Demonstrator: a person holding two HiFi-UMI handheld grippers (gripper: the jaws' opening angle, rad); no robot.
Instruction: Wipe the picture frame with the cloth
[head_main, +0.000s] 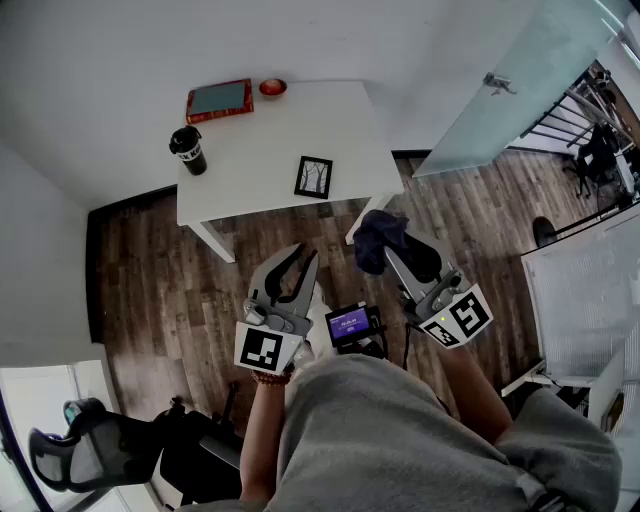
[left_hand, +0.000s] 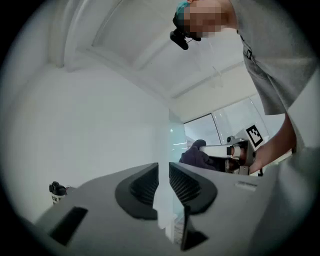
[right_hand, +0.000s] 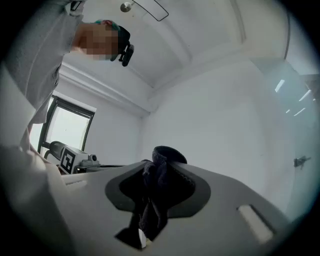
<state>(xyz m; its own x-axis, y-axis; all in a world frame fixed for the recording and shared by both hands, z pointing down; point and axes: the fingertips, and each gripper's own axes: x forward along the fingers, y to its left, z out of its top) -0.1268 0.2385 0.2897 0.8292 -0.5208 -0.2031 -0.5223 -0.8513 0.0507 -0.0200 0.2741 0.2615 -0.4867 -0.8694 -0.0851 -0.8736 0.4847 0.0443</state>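
Gripping the dark cloth (right_hand: 154, 192): right claw (right_hand: 157, 172), pads closed on a bunched fold. The cloth fills the gap and bulges over the tips, so the tips are hidden in the right gripper view and the head view alike. Left claw (left_hand: 163, 175): pads stand together but for a thin slit, nothing between them. Both claws hang off the bench's (head_main: 255, 160) near edge, above the wood floor (head_main: 150, 300), the right claw by the bench's near right corner.

Writing:
- Marker cube (head_main: 263, 350) on each claw: black-and-white square code, no letters.
- Black cup (head_main: 188, 150), at the bench's left edge: white lettering. In the left gripper view only "CK" reads; the claw body cuts off the rest.
- Small lit screen (head_main: 350, 324) at the person's waist, on the near side of the bench: blue display, text too small to read.

Task thing: picture frame (head_main: 313, 177), black, on the bench just inside its near edge, toward the right. Pale print with dark branching lines. Flat or propped: cannot tell. Apart from both claws.

Also on the bench: red-rimmed tray (head_main: 219, 100) at the far left corner, small red bowl (head_main: 272, 88) just beside it on the far edge.

Cut off: a black chair (head_main: 75, 455), well off the bench's near left side.
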